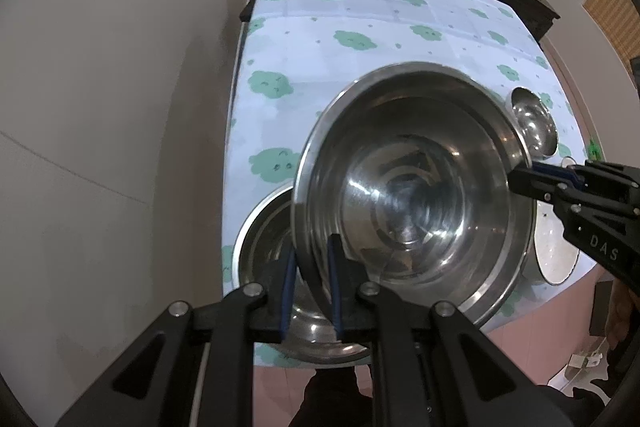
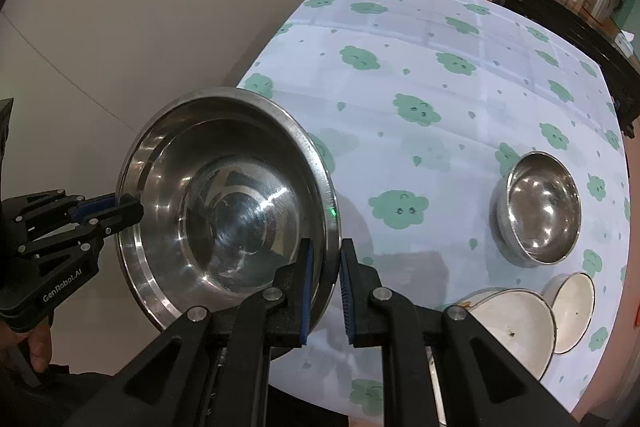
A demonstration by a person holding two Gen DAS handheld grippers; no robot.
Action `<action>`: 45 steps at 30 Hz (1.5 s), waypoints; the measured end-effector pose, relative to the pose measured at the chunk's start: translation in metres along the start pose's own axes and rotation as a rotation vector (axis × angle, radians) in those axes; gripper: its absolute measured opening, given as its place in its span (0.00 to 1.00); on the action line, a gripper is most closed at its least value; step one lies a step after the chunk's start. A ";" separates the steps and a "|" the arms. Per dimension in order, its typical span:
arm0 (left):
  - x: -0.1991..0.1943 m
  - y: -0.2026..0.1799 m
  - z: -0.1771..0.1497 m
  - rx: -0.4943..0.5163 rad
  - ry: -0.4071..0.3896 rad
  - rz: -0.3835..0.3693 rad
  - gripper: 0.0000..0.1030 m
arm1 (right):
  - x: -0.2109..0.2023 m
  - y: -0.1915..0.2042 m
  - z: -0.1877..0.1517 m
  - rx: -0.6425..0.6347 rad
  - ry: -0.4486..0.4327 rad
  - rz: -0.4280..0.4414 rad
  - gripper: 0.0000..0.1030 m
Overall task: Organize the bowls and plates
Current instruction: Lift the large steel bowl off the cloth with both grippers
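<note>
While nearly closed, both grippers' fingers [image 1: 334,267] [image 2: 307,283] pinch the steel bowl's [image 1: 416,195] rim.

Both tools, right [image 2: 325,247] and left [image 2: 129,207], clamp the large steel bowl's [image 2: 224,203] rim above the counter [image 2: 440,99]; a small steel bowl [image 2: 540,209] and 2 white bowls [image 2: 516,323] sit right.

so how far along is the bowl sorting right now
Nothing clearly stacked yet. In hand: the left claw and right claw are both shut on the rim of the big steel bowl, lifted off the table above another steel bowl. Left: the small steel bowl and two white bowls sit apart near the table edge.
</note>
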State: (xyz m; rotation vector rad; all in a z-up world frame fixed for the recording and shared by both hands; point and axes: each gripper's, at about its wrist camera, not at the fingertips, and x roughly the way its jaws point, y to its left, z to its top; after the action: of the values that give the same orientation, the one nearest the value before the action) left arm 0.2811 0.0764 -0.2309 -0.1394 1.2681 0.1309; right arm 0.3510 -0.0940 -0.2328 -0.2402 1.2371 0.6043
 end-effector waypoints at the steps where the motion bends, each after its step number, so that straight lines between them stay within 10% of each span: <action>1: 0.000 0.002 -0.002 -0.004 0.001 0.002 0.11 | 0.001 0.003 0.000 -0.004 0.001 0.001 0.14; 45: 0.015 0.062 -0.051 -0.132 0.069 0.039 0.11 | 0.036 0.073 -0.001 -0.136 0.081 0.048 0.14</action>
State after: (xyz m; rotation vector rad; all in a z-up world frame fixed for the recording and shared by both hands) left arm 0.2269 0.1284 -0.2617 -0.2350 1.3317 0.2450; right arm 0.3168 -0.0234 -0.2556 -0.3529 1.2843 0.7271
